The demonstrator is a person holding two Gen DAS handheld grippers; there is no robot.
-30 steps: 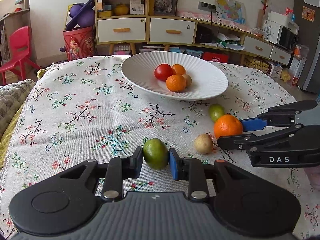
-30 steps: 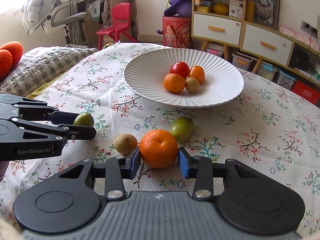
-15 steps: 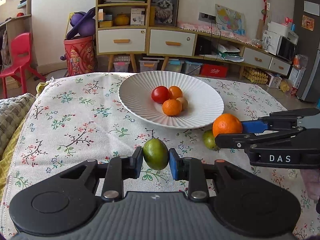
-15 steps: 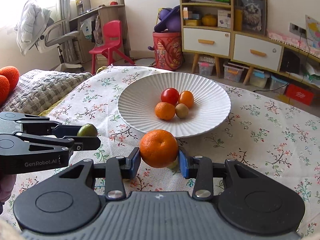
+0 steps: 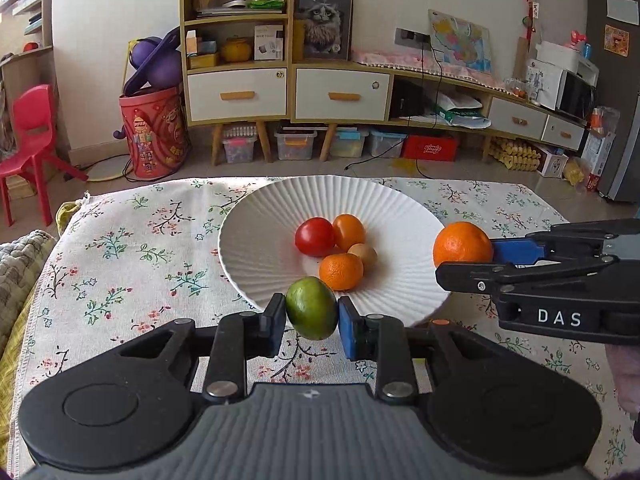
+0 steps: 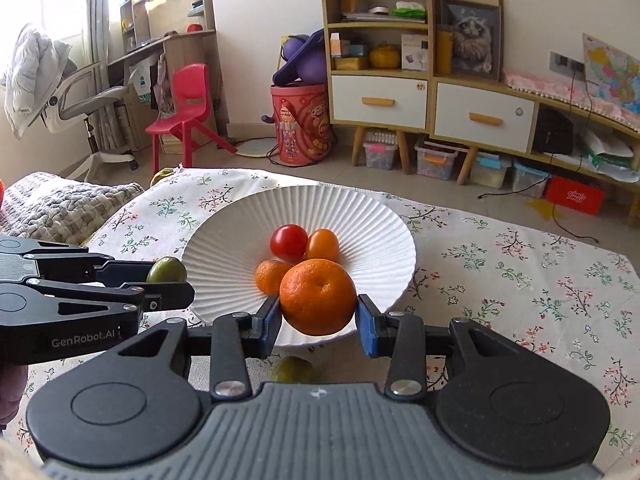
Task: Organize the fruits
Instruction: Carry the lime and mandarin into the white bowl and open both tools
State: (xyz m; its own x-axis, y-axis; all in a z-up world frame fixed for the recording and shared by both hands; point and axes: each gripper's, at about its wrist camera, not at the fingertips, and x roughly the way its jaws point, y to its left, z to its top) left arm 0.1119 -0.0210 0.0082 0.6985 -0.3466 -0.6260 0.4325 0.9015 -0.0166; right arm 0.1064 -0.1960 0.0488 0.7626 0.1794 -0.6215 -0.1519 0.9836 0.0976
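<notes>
Left tool (image 5: pixel 312 316) clamps the green fruit (image 5: pixel 311 308) at the plate's (image 5: pixel 256 216) six o'clock rim; right tool (image 6: pixel 318 316) clamps the orange (image 6: pixel 318 297) at three o'clock, both poised for dropping in.

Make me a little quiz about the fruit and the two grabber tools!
1. True or false: the left tool is empty.
2. Which fruit does the right tool hold? A) red tomato B) big orange C) green fruit
3. Fill in: the white plate already holds ____ fruits.

Key
1. False. It is shut on the green fruit, at the plate's near rim.
2. B. It grips the big orange in front of the plate.
3. Four: a red tomato, two small oranges and a small brownish fruit.
</notes>
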